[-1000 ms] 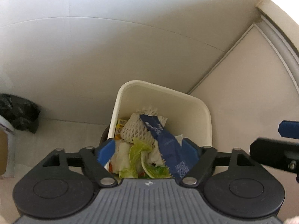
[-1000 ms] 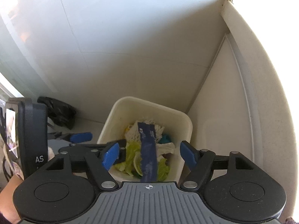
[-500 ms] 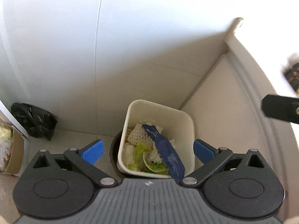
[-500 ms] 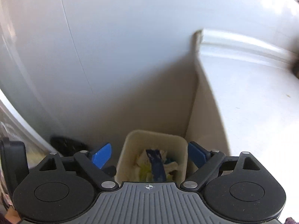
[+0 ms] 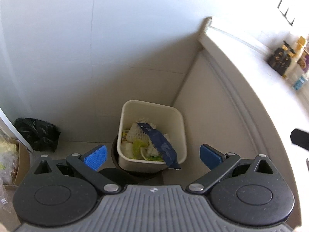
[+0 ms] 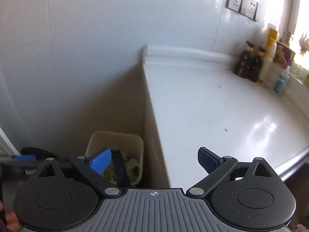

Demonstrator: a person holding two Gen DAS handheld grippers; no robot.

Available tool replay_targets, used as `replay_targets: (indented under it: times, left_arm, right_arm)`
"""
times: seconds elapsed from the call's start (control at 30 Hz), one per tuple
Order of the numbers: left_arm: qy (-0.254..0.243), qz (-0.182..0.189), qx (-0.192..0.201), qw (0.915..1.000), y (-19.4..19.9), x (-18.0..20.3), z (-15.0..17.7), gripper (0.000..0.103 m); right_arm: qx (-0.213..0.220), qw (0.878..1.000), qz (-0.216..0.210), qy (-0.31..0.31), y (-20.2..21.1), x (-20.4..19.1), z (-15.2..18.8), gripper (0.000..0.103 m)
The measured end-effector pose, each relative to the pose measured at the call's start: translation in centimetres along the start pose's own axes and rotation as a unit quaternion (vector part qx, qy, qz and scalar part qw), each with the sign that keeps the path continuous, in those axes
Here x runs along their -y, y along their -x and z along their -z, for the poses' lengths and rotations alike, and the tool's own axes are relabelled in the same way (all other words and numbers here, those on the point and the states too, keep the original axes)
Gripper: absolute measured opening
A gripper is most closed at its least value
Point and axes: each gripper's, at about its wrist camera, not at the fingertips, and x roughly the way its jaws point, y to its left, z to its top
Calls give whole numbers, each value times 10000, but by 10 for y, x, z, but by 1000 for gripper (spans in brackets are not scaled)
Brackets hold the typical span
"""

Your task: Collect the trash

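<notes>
Bin (image 5: 123,127) on the floor in the corner between wall and counter (image 6: 212,116) side, holding a blue wrapper (image 5: 162,147) draped over its near rim, white foam net (image 5: 137,131) and green scraps. Left gripper (image 5: 152,155) above it, jaws wide apart, empty. Right gripper (image 6: 154,159) over the counter's left edge, jaws opening, nothing between. Black bag (image 5: 36,133) on the floor left of bin. Bottles (image 6: 251,67) at the counter's back right.

Right-side window glare; blurred fisheye edges
</notes>
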Motion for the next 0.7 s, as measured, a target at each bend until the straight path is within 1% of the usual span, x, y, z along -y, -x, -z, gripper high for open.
replay_targets:
  times: [0.13,0.2,0.33,0.5,0.6,0.7]
  left_arm:
    - [-108,71,48,9999,15,14,2,103]
    - [-237,14,82,9997,22,23,2,103]
    - [-549,-165,82,9983,33,41,8,103]
    - [-615,-229,-85,9978,36,46,10,103]
    - [-595,-320,-70,9977,37,47,9,103]
    - [-567,-327,-52,9978,38,47,8,103]
  right_arm:
    - [-57,9999,103,6,14,9,3,98]
    - [-80,9999,133,23,20,16,4,98]
    - [-193,9998,10,21,23,22,4,98]
    - [-248,9997,-20,79,27,20,6,99]
    - [-208,9997,-33,134,28,18,5,99]
    - [-220,9997,-57,108,27,19,6,99]
